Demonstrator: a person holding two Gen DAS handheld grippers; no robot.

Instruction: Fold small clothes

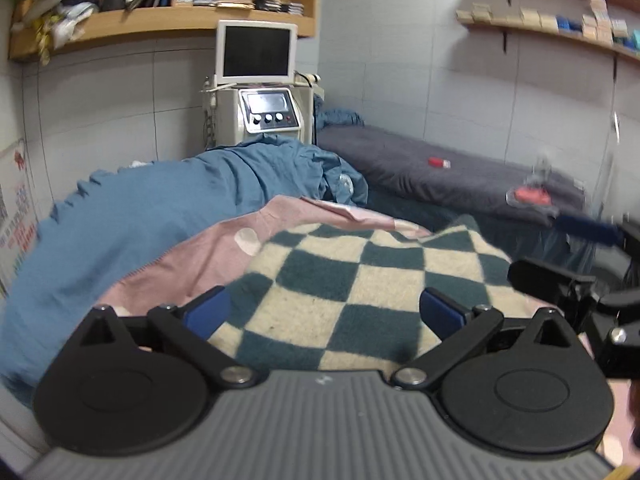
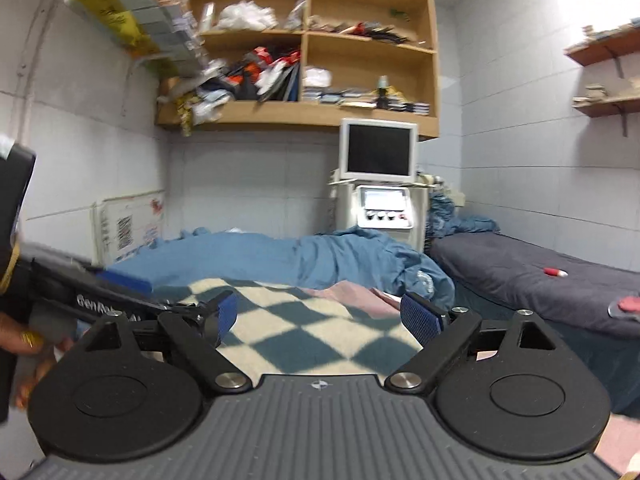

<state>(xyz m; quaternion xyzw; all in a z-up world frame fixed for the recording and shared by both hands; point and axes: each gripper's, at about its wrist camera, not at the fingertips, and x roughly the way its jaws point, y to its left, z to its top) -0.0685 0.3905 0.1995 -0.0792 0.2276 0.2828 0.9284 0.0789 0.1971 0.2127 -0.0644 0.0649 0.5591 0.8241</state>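
A checkered teal-and-cream fleece cloth (image 1: pixel 340 288) lies on a pink sheet (image 1: pixel 192 256) on the bed; it also shows in the right wrist view (image 2: pixel 304 328). My left gripper (image 1: pixel 324 312) is open and empty, just above the near part of the cloth. My right gripper (image 2: pixel 316 316) is open and empty, over the cloth's near edge. The right gripper's body shows at the right edge of the left wrist view (image 1: pixel 580 292). The left gripper shows at the left of the right wrist view (image 2: pixel 120 296).
A blue quilt (image 1: pixel 160 208) lies bunched behind the cloth. A dark grey couch (image 1: pixel 440 164) with small red items stands to the right. A white machine with a monitor (image 1: pixel 260 92) stands at the wall. Wooden shelves (image 2: pixel 312 68) hang above.
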